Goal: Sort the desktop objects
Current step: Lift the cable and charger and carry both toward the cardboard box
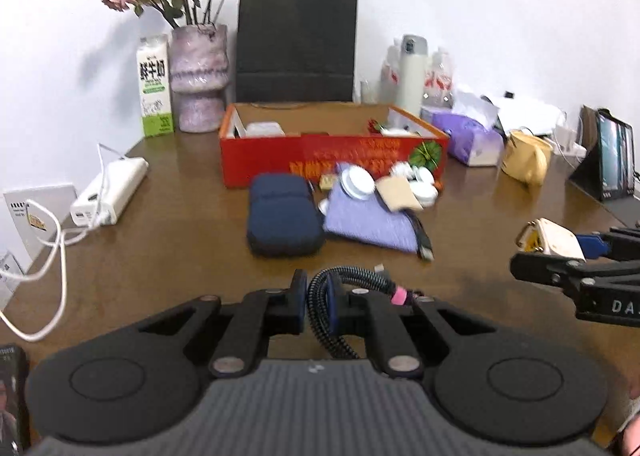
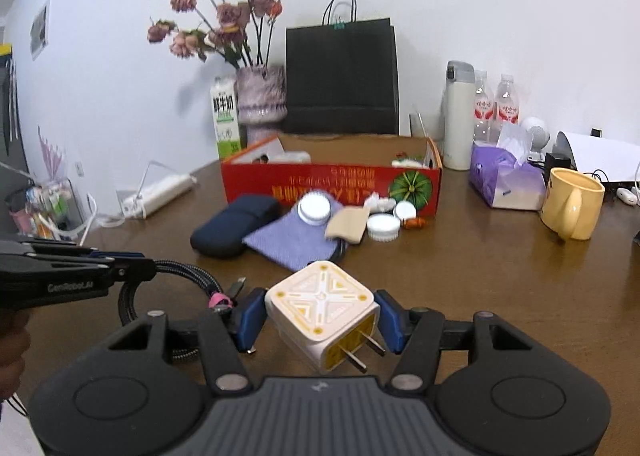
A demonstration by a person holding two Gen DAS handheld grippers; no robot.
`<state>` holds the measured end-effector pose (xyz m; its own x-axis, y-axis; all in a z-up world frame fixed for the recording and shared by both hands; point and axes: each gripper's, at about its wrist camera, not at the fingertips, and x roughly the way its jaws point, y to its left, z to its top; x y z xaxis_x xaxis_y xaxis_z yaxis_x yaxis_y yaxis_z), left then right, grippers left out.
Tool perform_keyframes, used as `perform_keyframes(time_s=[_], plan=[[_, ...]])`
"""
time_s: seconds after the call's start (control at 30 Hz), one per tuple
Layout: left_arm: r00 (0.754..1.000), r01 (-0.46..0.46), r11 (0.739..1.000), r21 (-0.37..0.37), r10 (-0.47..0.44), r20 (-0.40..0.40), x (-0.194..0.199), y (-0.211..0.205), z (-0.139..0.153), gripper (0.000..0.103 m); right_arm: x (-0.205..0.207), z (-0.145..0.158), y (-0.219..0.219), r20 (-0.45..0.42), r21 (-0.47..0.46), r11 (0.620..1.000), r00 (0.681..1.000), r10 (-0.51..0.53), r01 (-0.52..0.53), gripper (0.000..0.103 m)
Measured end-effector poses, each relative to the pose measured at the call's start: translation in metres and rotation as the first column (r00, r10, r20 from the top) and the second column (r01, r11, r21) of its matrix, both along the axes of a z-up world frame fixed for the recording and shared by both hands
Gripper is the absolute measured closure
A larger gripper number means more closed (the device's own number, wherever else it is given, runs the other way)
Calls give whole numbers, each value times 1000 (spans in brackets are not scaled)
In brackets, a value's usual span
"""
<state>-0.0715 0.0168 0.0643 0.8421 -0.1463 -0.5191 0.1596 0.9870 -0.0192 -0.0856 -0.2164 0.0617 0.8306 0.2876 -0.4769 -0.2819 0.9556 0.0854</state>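
Observation:
My left gripper point(image 1: 316, 298) is shut on a coiled black braided cable point(image 1: 352, 278) bound with a pink tie, held just above the brown desk point(image 1: 168, 240). In the right wrist view this left gripper point(image 2: 150, 268) and cable point(image 2: 180, 270) show at the left. My right gripper point(image 2: 320, 316) is shut on a white and yellow cube charger point(image 2: 322, 304), its two prongs pointing back toward the camera. In the left wrist view the right gripper point(image 1: 524, 252) and charger point(image 1: 554, 238) show at the right edge. A red open box point(image 1: 332, 148) stands at mid-desk.
In front of the box lie a navy case point(image 1: 282, 214), a purple cloth pouch point(image 1: 372, 220), white round lids point(image 2: 382, 226) and a tan card point(image 2: 346, 226). A vase, milk carton and black bag stand behind. A power strip point(image 1: 112, 188) lies left; tissue pack and yellow mug point(image 2: 572, 208) right.

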Motion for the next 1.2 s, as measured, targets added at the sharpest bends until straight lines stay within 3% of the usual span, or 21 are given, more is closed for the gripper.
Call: perform_keyframes(time_s=[0.13, 0.17, 0.3, 0.43, 0.53, 0.57, 0.6, 0.63, 0.7, 0.73, 0.83, 0.9, 1.0, 1.1, 1.13, 1.17, 1.2], plan=[[999, 17, 999, -36, -15, 44, 16, 1, 23, 93, 17, 6, 1, -7, -6, 1000, 1000, -7, 7, 46], [998, 23, 999, -39, -20, 66, 21, 0, 31, 103, 23, 10, 1, -4, -4, 1000, 1000, -6, 6, 46], [986, 49, 998, -41, -42, 161, 42, -7, 67, 102, 47, 33, 2, 47, 3, 1000, 999, -9, 9, 46], [975, 92, 994, -63, -77, 207, 59, -5, 95, 102, 73, 53, 3, 86, 0, 1000, 996, -13, 13, 46], [959, 209, 978, -22, -201, 200, 63, 3, 86, 98, 82, 59, 2, 96, -1, 1000, 995, -11, 11, 46], [962, 219, 976, -4, -215, 166, 67, 3, 74, 86, 84, 57, 1, 92, 0, 1000, 996, -1, 1, 46], [966, 235, 972, 20, -235, 109, 72, 2, 60, 66, 85, 54, 0, 84, 4, 1000, 996, 5, -6, 46], [970, 235, 971, 45, -237, 51, 76, 1, 43, 59, 86, 49, 0, 68, 6, 1000, 998, 9, -9, 46], [981, 184, 979, 87, -178, -72, 81, 4, 12, 59, 88, 37, -1, 26, 5, 1000, 1000, 14, -14, 46], [981, 155, 986, 68, -146, -128, 80, 9, 1, 59, 87, 30, -1, 7, 4, 1000, 1000, 14, -14, 46], [963, 166, 980, -107, -184, -199, 69, 21, -15, 54, 83, 17, -4, -22, 16, 1000, 1000, 15, -15, 62], [957, 157, 970, -184, -196, -215, 72, 15, -23, 32, 83, 9, -7, -45, 44, 999, 999, 18, -16, 63], [949, 97, 974, -205, -153, -277, 89, -3, -36, 32, 85, 1, -3, -63, 49, 999, 998, 25, -22, 65], [962, 60, 978, -201, -111, -251, 94, -15, -39, 34, 80, -4, -6, -56, 39, 999, 998, 25, -23, 59], [965, 44, 980, -192, -91, -244, 95, -16, -39, 40, 80, -7, -8, -62, 39, 999, 998, 26, -24, 55], [970, 25, 986, -162, -63, -236, 94, -20, -39, 69, 81, -10, -11, -79, 35, 999, 997, 23, -20, 46], [972, 15, 989, -146, -49, -228, 92, -22, -39, 78, 82, -13, -11, -93, 29, 999, 996, 15, -12, 38]])
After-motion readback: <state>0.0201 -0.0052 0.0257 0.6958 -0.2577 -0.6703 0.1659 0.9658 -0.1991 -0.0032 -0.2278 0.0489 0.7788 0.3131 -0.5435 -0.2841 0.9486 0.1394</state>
